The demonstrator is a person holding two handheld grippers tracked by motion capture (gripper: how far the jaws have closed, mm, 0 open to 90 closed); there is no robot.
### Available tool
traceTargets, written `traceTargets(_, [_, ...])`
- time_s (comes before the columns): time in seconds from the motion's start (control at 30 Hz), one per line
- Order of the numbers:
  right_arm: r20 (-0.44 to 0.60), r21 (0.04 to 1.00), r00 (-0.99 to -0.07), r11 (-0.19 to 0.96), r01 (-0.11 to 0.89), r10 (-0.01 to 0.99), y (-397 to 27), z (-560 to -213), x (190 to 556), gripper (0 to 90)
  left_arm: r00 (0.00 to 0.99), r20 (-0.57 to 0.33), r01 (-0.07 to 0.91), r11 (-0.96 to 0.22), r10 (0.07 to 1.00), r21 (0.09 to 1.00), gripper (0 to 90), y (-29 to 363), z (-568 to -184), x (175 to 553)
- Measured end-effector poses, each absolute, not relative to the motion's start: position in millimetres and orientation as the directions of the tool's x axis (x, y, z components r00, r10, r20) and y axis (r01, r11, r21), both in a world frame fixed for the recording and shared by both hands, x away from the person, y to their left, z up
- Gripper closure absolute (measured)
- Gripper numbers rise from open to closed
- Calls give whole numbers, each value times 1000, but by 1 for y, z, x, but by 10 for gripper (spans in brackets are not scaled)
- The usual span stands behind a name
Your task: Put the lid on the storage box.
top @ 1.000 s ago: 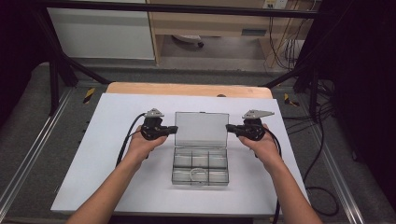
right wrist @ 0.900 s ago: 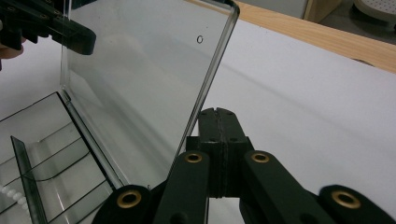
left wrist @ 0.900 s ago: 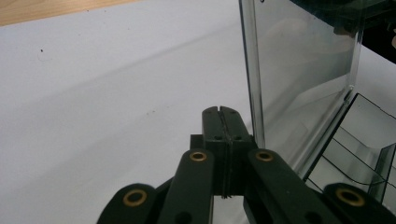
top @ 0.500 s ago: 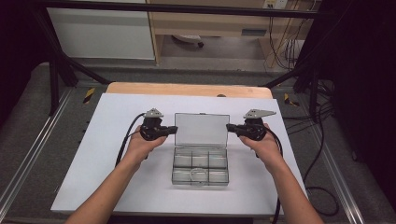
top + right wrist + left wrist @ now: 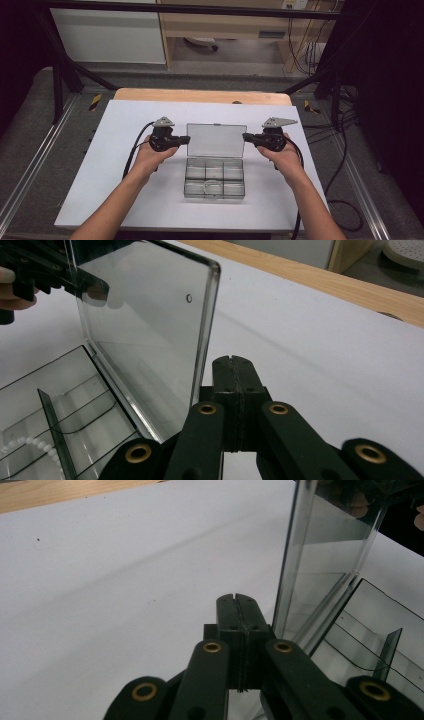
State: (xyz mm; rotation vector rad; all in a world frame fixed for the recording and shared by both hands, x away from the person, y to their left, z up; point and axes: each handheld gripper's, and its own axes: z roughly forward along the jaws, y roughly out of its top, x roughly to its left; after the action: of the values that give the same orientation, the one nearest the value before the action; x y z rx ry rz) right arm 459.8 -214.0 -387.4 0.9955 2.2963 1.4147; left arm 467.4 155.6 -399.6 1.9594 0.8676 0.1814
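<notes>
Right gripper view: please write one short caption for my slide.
Shut right gripper beside the raised lid of a clear compartment box on a white table.

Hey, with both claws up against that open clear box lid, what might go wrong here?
1. The upright lid of the clear plastic compartment box stands between the shut left claw and shut right claw; an uneven push might slam it or skid the light box across the white table sheet.
2. A jolt could toss the white bead string from its compartment.

White beads [image 5: 30,444], perhaps, cut off.
</notes>
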Motion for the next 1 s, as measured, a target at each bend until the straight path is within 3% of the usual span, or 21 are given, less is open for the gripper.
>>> traceTargets(0.47, [117,864,-763,314,393,636,-207,-387,431,900,773,-220,469,-302,596,830,900,160,-395,433])
traceTargets(0.8, [32,907,-732,288,308,680,-196,-373,395,900,730,-162,423,-253,664,870,900,177,-382,399])
traceTargets(0.9, [1,920,-698,273,282,716,-196,-367,389,826,705,-138,396,-224,696,891,898,186,-376,390])
traceTargets(0.97, [-13,930,-673,256,264,739,-197,-363,384,742,692,-106,356,-210,714,910,802,192,-373,385])
traceTargets(1.0, [-20,935,-661,248,254,750,-198,-360,382,658,681,-100,347,-200,726,916,748,196,-371,383])
